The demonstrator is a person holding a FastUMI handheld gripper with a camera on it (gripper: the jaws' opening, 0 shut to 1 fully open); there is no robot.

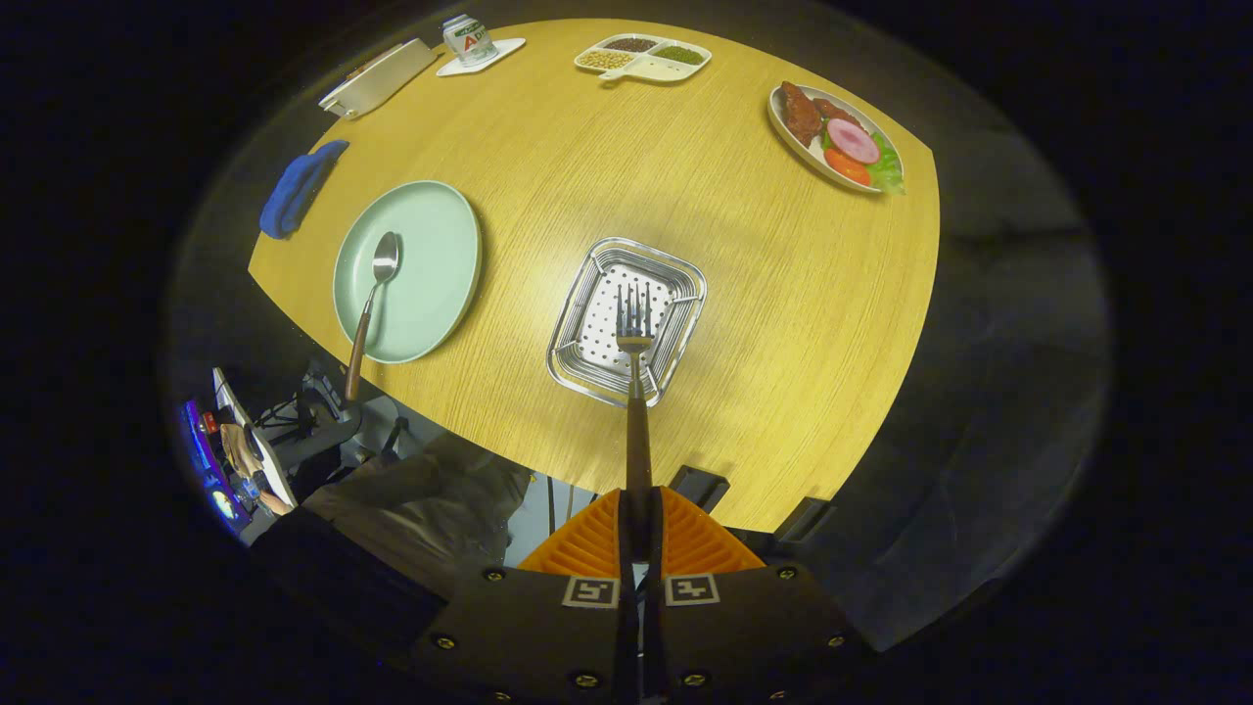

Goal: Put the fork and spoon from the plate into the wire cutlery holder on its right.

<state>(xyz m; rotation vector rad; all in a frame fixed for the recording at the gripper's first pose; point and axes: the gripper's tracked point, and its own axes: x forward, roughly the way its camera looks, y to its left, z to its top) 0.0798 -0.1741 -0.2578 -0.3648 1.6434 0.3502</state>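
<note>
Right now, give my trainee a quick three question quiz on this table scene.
1. True or false: the spoon lies on the green plate.
2. What does the claw hold?
A. fork
B. spoon
C. can
3. Fill in: the fork's prongs hang over the wire ____.

Key:
1. True
2. A, both fingers press its handle
3. Holder
</note>
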